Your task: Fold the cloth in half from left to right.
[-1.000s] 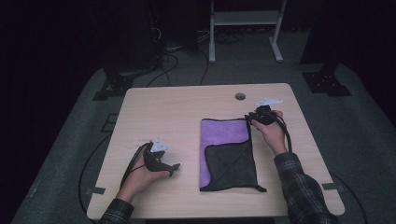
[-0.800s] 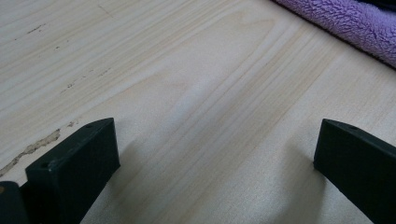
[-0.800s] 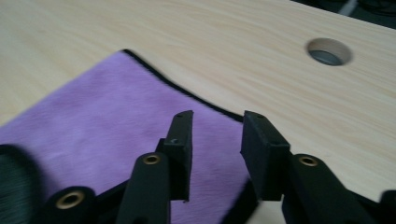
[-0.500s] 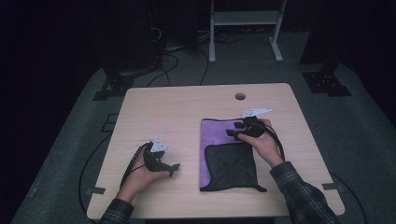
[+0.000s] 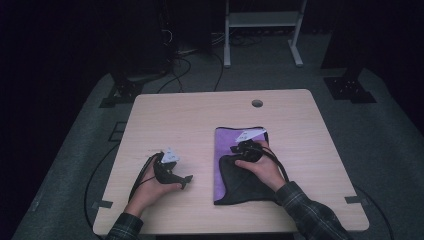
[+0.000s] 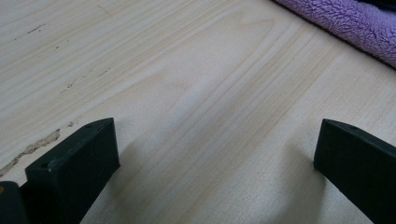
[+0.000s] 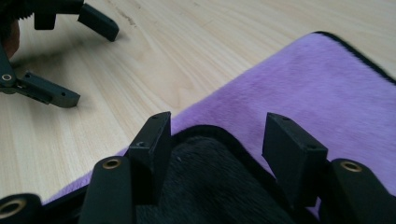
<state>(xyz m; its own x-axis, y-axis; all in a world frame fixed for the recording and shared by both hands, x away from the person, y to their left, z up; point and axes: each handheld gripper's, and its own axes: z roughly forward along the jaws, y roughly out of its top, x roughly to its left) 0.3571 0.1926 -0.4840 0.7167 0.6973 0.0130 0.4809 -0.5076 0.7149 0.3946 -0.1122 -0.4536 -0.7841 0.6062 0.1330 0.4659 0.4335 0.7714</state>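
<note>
- Here, going from the left: the left hand-held gripper rests low on the bare tabletop, well to the left of the cloth. Its jaws stand wide apart with only wood grain between them in the left gripper view, and the cloth's purple edge crosses the far right corner there.
- A dark cable loops from that hand-held gripper back along the left hand towards the near edge of the tabletop.
- Between this hand-held gripper and the cloth lies a strip of open wood; nothing stands in the way.
- The cloth lies flat on the right half of the tabletop, purple on its upper face, with a black-backed flap folded over its near part, so that the purple shows at the far end and down the left edge.
- The right hand-held gripper sits over the cloth at the far tip of that black flap. Its jaws have just been opening and now stand partly apart; in the right gripper view the flap's bound edge lies between and beneath them, and neither pad presses on it.
- The right hand and a plaid sleeve cover the cloth's near right corner.
- Beyond the cloth, a small round hole sits near the tabletop's far edge.
</note>
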